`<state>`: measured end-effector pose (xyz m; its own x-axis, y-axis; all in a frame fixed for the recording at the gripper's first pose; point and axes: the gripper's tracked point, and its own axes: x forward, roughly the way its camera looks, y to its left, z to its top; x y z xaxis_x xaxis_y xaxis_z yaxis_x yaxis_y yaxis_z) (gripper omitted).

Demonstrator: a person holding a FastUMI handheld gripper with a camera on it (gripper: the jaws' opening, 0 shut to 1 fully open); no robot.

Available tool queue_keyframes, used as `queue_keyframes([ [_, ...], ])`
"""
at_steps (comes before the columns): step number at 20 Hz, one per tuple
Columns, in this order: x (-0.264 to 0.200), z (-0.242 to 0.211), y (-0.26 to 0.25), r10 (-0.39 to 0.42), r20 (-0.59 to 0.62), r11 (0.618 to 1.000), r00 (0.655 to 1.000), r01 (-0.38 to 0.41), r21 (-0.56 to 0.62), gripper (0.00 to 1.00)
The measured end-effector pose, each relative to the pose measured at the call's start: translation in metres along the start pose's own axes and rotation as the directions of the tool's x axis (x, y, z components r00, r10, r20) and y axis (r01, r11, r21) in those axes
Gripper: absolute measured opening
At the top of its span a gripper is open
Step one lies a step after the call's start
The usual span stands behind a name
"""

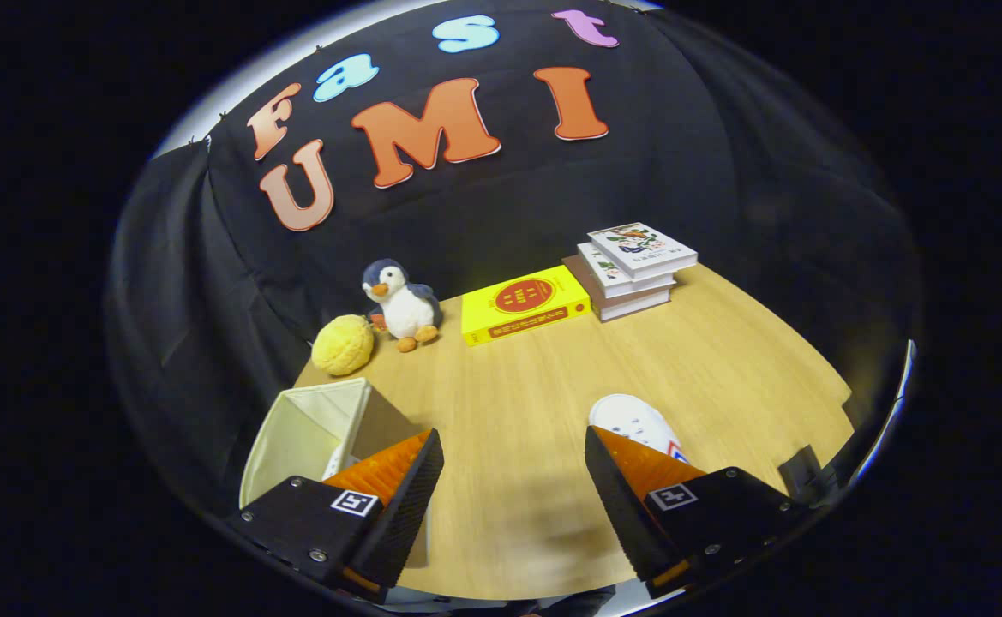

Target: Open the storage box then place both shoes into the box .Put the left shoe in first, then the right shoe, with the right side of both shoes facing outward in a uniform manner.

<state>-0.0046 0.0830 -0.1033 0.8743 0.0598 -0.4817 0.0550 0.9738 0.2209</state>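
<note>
One white shoe (pixel 638 422), gripper (pixel 513 476) spread wide

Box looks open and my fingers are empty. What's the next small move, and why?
Probably swing toward the white shoe beside the right-hand finger. The gripper is open over bare table, the box stands open, and I can't tell which shoe it is.

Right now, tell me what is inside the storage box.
The storage box stands open; its visible pale interior looks empty. The open gripper has its left finger covering the lower part.

Penguin toy (pixel 401 304), yellow ball (pixel 343 344), books (pixel 633 270)
</note>
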Motion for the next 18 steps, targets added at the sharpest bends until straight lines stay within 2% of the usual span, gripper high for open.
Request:
queue_keyframes([
  [8,0.024,-0.040,-0.116,-0.124,-0.083,0.992,0.989,0.123,-0.016,0.96],
  [10,0.031,-0.058,-0.129,-0.117,-0.117,0.993,0.986,0.119,0.011,0.95],
  [13,0.045,-0.080,-0.145,-0.115,-0.163,0.993,0.980,0.115,-0.009,0.92],
  [18,0.066,-0.107,-0.148,-0.070,-0.239,0.998,0.968,0.070,-0.008,0.85],
])
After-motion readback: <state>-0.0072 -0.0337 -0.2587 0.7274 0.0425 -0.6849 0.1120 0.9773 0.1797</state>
